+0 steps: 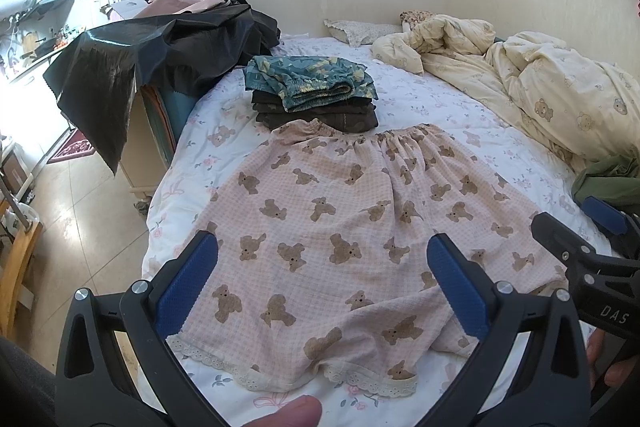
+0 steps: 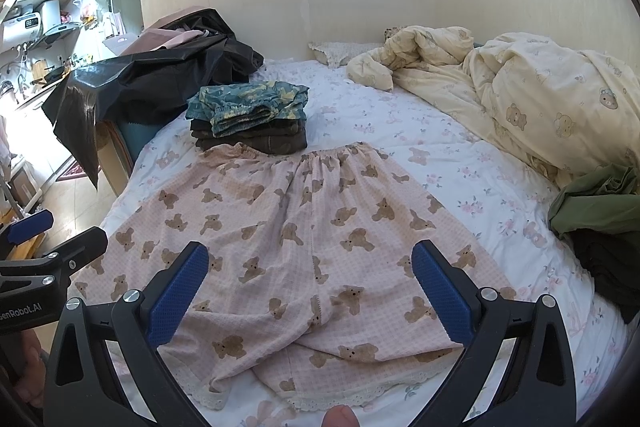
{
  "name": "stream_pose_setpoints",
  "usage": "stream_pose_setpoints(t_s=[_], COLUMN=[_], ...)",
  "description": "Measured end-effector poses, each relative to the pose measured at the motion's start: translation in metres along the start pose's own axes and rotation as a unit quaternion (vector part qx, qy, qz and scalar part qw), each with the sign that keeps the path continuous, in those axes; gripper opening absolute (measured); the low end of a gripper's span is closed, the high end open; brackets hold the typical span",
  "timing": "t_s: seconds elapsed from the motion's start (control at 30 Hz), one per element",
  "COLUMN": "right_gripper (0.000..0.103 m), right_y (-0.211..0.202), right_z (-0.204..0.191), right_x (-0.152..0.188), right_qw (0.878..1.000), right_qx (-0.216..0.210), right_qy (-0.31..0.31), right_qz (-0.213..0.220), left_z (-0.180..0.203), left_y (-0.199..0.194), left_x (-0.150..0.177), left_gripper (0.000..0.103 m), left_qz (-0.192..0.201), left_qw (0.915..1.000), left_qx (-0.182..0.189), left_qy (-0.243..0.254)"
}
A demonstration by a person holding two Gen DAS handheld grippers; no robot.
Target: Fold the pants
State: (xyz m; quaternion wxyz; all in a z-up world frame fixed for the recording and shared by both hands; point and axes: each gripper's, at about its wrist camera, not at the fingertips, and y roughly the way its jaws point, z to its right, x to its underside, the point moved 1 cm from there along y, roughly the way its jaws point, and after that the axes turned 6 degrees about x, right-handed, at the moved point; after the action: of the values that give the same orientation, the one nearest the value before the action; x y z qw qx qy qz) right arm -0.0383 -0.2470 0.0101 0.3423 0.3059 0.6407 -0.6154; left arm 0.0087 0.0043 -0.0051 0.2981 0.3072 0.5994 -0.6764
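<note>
Pink teddy-bear pajama shorts (image 1: 340,227) lie spread flat on the floral bedsheet (image 1: 420,95), elastic waistband toward the wall and lace-trimmed leg hems nearest us, the fabric lightly wrinkled around the crotch seam. We hold our left gripper (image 1: 322,263) above the hem end of the left leg, its blue-padded fingers (image 1: 188,283) wide apart and clamped on nothing. Our right gripper (image 2: 310,267) hovers likewise over the shorts' right half, fingers (image 2: 440,291) spread and empty; whether either pad brushes the cloth, we cannot tell. Just beyond the waistband sits a stack of folded clothes (image 1: 316,95), a teal patterned pair on top of dark ones, its near edge touching the shorts. A rumpled cream bear-print duvet (image 2: 540,95) is heaped along the right side of the bed, with an olive-green garment (image 2: 596,203) bunched near the edge. Black plastic sheeting (image 1: 132,67) drapes over furniture to the left.
</note>
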Motion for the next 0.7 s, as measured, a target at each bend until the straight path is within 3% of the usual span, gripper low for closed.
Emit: stream_pose_setpoints(t_s=[0.53, 0.63, 0.7], right_gripper=[0.103, 0.103, 0.103], right_y=[0.003, 0.008, 0.019], right_z=[0.001, 0.012, 0.027], right_x=[0.007, 0.009, 0.019], right_qw=[1.0, 0.997, 0.984], right_qx=[0.0, -0.044, -0.097], right_qy=[0.008, 0.049, 0.111], right_qz=[-0.007, -0.043, -0.099], left_z=[0.0, -0.003, -0.006], left_y=[0.0, -0.001, -0.001], left_x=[0.0, 0.002, 0.003], left_gripper=[0.103, 0.103, 0.103], left_qz=[-0.001, -0.003, -0.007], left_qw=[1.0, 1.0, 1.0], left_qx=[-0.001, 0.0, 0.0], left_qy=[0.0, -0.003, -0.005])
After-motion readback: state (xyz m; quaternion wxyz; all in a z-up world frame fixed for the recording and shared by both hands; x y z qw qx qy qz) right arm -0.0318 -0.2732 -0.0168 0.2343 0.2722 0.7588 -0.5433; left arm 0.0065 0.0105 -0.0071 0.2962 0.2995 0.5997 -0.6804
